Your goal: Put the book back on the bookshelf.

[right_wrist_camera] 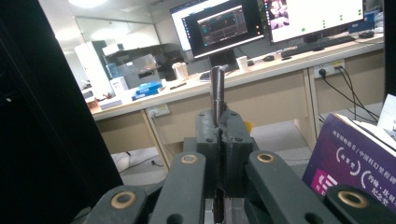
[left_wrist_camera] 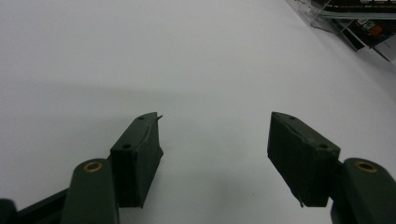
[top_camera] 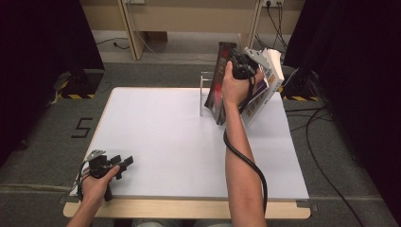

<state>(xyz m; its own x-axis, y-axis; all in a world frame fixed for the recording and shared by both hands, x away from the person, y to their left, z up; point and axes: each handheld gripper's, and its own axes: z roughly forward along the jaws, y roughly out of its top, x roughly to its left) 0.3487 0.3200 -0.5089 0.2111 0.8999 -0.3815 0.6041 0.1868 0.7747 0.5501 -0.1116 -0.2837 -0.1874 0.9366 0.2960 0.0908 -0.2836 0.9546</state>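
- The right gripper (top_camera: 242,66) is raised over the far right part of the white rectangular counter (top_camera: 165,142), held in the person's right hand (top_camera: 235,85).
- In the right gripper view its black jaws are clamped tight on the thin edge of a dark book cover (right_wrist_camera: 217,93), which sticks up edge-on from between the pads.
- In the high view that thin dark book with a red patch on its cover (top_camera: 220,82) stands tilted, its top leaning away from the person and its lower edge down near the counter.
- Just beside it, on the right, a group of white and purple paperback books (top_camera: 265,87) leans the same way; the purple cover with white lettering (right_wrist_camera: 350,158) shows at the right edge of the right gripper view.
- A clear acrylic book stand (top_camera: 205,92) stands on the counter just to the left of the dark book; whether the two touch cannot be told.
- The left gripper (top_camera: 120,164) rests at the near left corner of the counter, in the person's left hand (top_camera: 97,182), well apart from the books.
- In the left gripper view its jaws stand wide apart with only bare white counter between them, so it is released and holds nothing.
- A black cable (top_camera: 246,161) trails from the right gripper along the person's right forearm toward the near edge of the counter.
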